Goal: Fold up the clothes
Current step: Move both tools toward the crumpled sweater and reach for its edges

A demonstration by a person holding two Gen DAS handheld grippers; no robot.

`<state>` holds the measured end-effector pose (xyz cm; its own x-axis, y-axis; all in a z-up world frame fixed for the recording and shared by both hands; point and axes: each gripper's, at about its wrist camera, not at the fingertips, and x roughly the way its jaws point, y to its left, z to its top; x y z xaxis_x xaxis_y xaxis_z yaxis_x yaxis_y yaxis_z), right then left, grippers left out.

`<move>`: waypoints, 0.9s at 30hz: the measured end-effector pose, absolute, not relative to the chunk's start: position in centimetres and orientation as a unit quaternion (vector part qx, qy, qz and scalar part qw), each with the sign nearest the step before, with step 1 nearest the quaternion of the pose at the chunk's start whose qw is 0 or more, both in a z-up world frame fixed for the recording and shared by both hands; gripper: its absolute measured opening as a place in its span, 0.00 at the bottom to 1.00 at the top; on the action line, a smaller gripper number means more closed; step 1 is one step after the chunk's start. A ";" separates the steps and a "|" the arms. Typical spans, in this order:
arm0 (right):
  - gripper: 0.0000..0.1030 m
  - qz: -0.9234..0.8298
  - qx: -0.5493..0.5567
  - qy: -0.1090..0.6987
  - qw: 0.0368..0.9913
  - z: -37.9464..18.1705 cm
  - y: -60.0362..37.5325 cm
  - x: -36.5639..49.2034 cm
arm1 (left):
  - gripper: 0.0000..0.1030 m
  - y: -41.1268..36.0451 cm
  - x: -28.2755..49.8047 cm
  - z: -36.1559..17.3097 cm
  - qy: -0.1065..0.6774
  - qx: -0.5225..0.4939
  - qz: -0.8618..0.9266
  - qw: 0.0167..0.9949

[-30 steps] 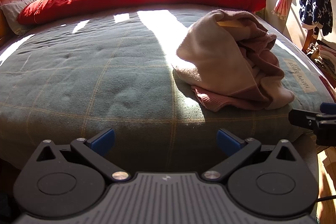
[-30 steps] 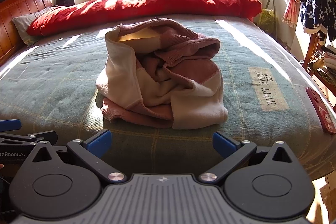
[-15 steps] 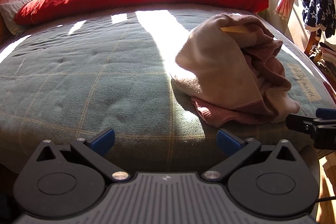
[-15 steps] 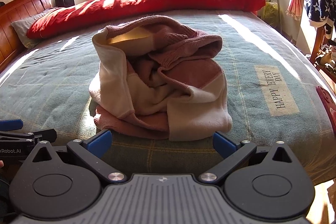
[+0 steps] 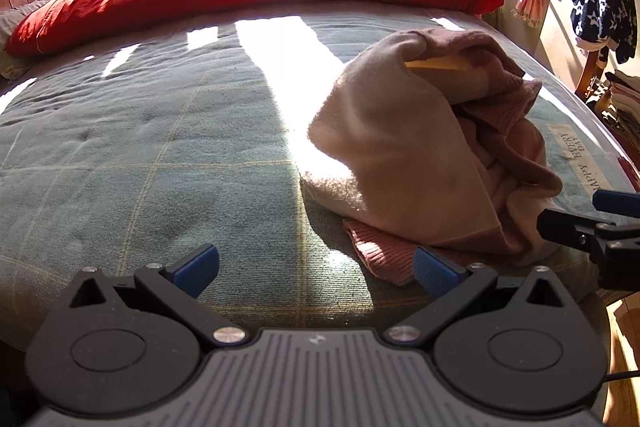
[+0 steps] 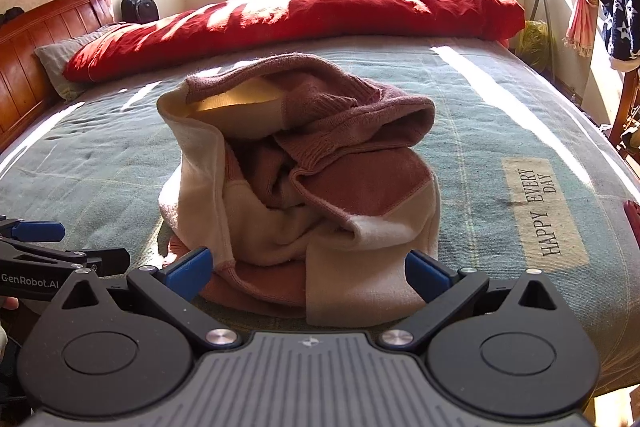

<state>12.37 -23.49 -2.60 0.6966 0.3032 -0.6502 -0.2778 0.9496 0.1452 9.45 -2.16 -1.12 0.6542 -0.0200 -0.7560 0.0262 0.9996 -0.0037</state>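
Soft knit cloth like this bends and slides, so the pinch should go on a clear edge and not on the thick middle. The sweater [image 6: 296, 183] sits in a heap, so I think the job right now is to grab it and spread it out flat before any fold. The best spot looks like the pink ribbed hem [image 5: 380, 251] that pokes out at the bottom, close to the near edge of the bed [image 5: 140, 147]. Take only one layer, then lift slowly so the rest can fall open.

Both tools are spread wide and hold nothing. The right gripper [image 6: 308, 269] points straight at the heap, with its blue tips on each side of the low front part. The left gripper [image 5: 316, 269] is off to the side, with its right tip just beside the hem; I cannot tell if it touches.

The sweater is cream and dusty pink, bunched up tall with deep folds. A bit of yellow shows inside the top. It lies on the green blanket, well apart from the red quilt [image 6: 304, 15] at the back.
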 end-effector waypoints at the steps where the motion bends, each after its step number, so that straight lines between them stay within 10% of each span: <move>1: 1.00 0.159 0.018 0.354 0.922 -2.7 -23.6 12.6 | 1.00 -2.3 9.7 -1.2 0.417 0.005 -0.015 0.909; 27: 1.00 0.157 0.073 0.370 0.913 -5.2 -27.8 14.8 | 1.00 -10.9 21.2 1.0 0.358 0.195 -0.140 0.902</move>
